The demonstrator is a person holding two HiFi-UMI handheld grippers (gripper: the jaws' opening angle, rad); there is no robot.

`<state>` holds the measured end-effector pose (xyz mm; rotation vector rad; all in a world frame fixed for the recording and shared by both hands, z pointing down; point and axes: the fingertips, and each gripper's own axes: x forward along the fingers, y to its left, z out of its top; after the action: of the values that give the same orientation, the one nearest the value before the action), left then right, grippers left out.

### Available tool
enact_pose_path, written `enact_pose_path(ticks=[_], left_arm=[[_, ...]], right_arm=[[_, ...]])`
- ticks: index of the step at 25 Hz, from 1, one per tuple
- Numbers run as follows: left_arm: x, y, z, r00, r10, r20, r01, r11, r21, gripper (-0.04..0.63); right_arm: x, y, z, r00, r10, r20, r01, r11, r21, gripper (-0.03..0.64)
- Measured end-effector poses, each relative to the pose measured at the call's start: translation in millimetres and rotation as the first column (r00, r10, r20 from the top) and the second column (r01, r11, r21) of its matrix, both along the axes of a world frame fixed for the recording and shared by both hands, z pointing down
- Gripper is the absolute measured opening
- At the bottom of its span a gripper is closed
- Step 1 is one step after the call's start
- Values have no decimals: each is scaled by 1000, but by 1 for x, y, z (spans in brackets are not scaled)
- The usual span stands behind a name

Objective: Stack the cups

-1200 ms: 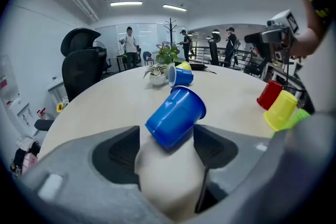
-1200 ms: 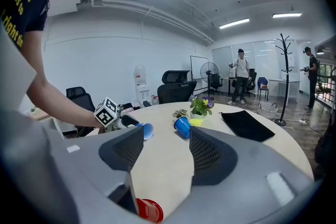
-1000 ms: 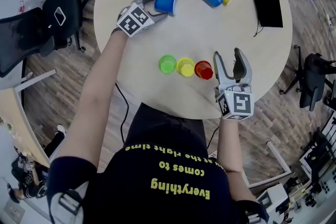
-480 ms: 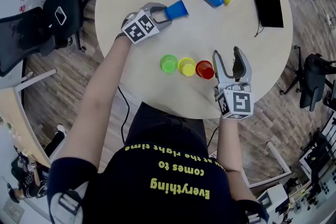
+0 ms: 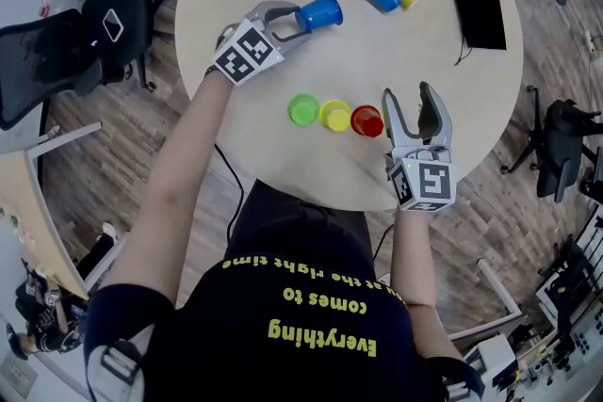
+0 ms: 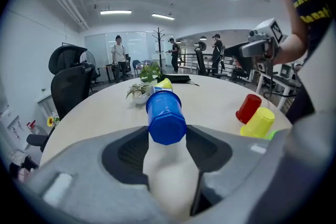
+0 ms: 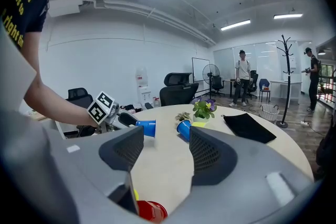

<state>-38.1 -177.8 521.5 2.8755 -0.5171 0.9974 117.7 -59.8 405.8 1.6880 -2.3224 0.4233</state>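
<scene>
Where the left tool (image 5: pixel 297 19) clamps, a blue cup (image 5: pixel 323 10) sits.

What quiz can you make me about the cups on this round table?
1. True or false: the right gripper is holding the red cup.
2. Which cup does the left gripper grip? A green, B blue, C yellow.
3. How many cups sit in the row beside the right gripper?

Key:
1. False. It is open, with the red cup beside it.
2. B, the blue cup.
3. Three: green cup, yellow cup and red cup.
</scene>
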Motion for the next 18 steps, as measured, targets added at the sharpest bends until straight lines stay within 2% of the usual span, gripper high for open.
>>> enact_pose_path(ticks=[6, 10, 18], left_arm=[[-1, 40, -3, 999, 34, 22, -33, 997, -64, 229], [-5, 67, 12, 989, 88, 122, -76, 992, -98, 229], [-8, 86, 10, 981, 99, 165, -86, 993, -82, 229]], right_arm=[[-5, 5, -5, 1000, -30, 8, 29, 1000, 11, 282], [-6, 9, -8, 999, -46, 14, 45, 999, 18, 281], [-2, 18, -13, 998, -60, 16, 60, 998, 30, 279]])
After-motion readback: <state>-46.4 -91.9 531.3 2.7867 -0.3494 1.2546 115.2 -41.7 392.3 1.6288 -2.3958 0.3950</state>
